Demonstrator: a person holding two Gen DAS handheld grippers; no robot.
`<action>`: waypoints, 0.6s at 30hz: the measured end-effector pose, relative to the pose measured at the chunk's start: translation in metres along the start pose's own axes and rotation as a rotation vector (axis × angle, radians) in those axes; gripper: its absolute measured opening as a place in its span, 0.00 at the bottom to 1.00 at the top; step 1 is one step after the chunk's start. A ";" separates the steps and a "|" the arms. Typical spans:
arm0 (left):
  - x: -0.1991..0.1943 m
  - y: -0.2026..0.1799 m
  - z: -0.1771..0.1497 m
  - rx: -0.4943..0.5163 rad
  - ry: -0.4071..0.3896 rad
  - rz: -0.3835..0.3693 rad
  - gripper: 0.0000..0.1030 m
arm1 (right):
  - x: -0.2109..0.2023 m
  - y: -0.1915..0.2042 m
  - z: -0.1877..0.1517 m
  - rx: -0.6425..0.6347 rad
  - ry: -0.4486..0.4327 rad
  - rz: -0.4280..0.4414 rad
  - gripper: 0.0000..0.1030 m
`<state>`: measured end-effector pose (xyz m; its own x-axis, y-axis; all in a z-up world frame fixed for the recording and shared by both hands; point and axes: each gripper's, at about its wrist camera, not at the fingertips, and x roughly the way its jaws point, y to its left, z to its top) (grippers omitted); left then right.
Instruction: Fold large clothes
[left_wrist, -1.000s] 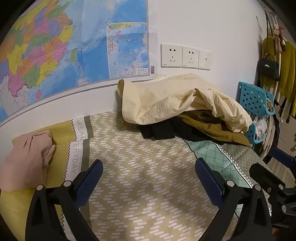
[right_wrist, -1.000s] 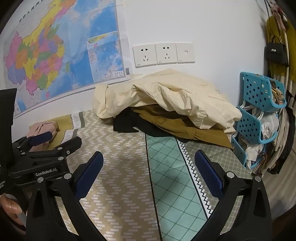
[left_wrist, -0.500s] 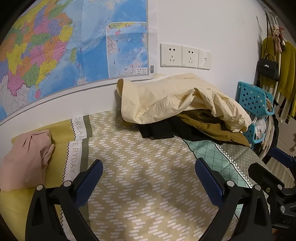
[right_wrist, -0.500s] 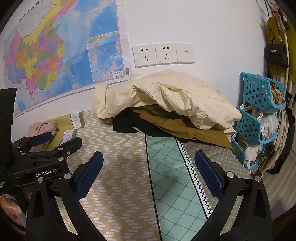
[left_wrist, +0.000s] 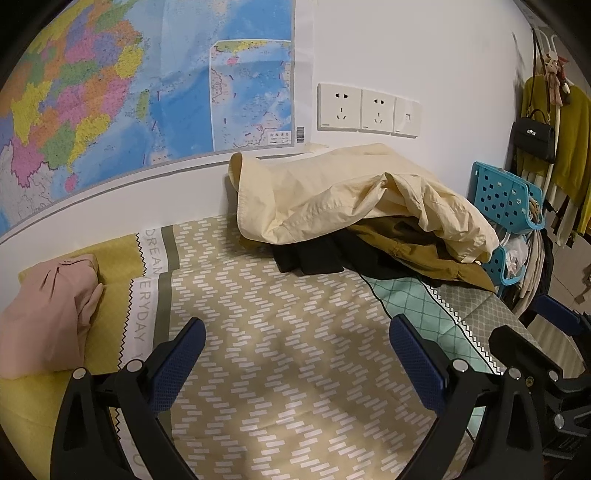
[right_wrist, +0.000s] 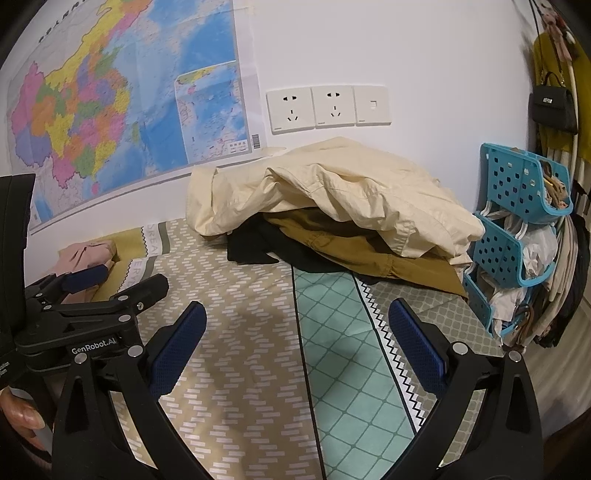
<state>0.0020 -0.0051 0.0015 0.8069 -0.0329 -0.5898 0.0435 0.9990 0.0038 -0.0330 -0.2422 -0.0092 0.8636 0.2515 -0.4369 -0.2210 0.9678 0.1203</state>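
Jaws apart, both empty — left gripper (left_wrist: 297, 363), right gripper (right_wrist: 297, 349). Next: grab cream garment (right_wrist: 332, 192) at twelve o'clock.

A cream garment (left_wrist: 343, 195) tops mustard-brown (left_wrist: 413, 247) and black clothes (left_wrist: 310, 258). The bedspread (left_wrist: 280, 332) shows tan with white dashes, mint lattice far right. A pink garment (left_wrist: 44, 317) lies left.
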 end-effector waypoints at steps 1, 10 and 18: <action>0.000 0.000 0.000 0.000 -0.001 0.001 0.94 | 0.000 0.000 0.000 0.000 -0.002 0.001 0.95; 0.000 0.000 0.001 0.001 -0.002 -0.003 0.94 | -0.001 0.001 0.001 0.000 -0.005 0.002 0.95; 0.000 0.000 0.000 -0.002 -0.003 -0.006 0.94 | -0.001 0.001 0.001 0.001 -0.005 -0.003 0.95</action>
<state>0.0018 -0.0051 0.0017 0.8083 -0.0386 -0.5875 0.0468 0.9989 -0.0013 -0.0333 -0.2418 -0.0078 0.8666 0.2490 -0.4325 -0.2182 0.9685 0.1203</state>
